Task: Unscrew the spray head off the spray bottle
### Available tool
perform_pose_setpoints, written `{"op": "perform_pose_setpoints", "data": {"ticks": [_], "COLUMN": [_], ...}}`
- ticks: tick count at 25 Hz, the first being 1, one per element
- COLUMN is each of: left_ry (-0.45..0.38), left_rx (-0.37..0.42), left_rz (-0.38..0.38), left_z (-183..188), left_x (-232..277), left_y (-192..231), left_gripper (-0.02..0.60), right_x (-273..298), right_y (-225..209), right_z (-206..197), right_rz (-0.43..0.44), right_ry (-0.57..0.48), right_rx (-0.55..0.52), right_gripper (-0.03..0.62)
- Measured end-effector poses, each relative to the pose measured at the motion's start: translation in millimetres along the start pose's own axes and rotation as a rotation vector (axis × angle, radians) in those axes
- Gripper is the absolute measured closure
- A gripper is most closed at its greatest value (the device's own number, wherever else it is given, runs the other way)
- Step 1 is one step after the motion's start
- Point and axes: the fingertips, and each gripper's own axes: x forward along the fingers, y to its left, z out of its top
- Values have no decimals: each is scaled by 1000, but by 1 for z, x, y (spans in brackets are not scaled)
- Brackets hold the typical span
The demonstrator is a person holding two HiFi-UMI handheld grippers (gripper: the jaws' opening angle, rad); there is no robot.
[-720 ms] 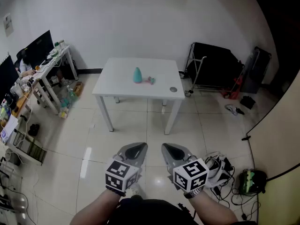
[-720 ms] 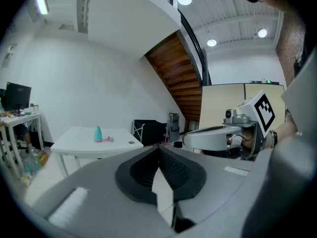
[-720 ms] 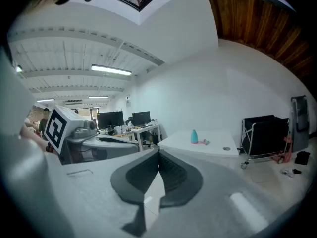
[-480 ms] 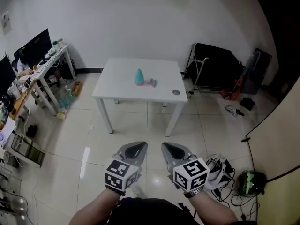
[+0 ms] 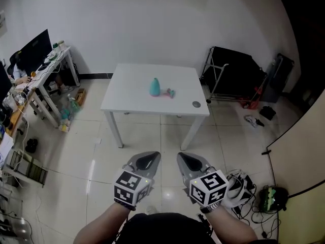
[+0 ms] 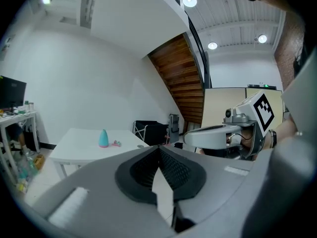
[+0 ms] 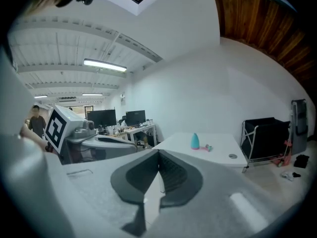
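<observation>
left claw and right claw: both clenched, ribbed pads meeting on a thin seam, nothing between them. i hold them side by side, low over the tiled floor, noses tipped slightly down toward the table.

bottle: teal, upright near the middle of the white table, well apart from both claws. a small pink piece lies just beside it on its right; it is too small to tell whether this is the spray head. a round disc sits near the table's front right corner.

change over the last moment: table and bottle have slid a little lower and to the right in the head view, while the claws kept their place in it. i read this as an approach barely begun. there is no grip and no twisting yet, and both claws must open before either can take the bottle.
</observation>
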Motion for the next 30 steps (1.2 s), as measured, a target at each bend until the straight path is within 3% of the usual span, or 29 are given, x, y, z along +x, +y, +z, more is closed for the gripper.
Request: {"op": "perform_pose_setpoints", "data": {"ticks": [12,30], "left_ry": [25,64], "left_rx": [-16,-25], "left_rz": [10,132], "left_z": [-2,24], "left_x": [29,169], "left_y": [36,58], "left_gripper": [565,565], "right_x": [40,97], "right_y": [-25,-159], "right_z": [-1,21], "right_rz": [5,142], "right_ry": [16,33], "right_rx": [21,23], "right_gripper": [602,602]}}
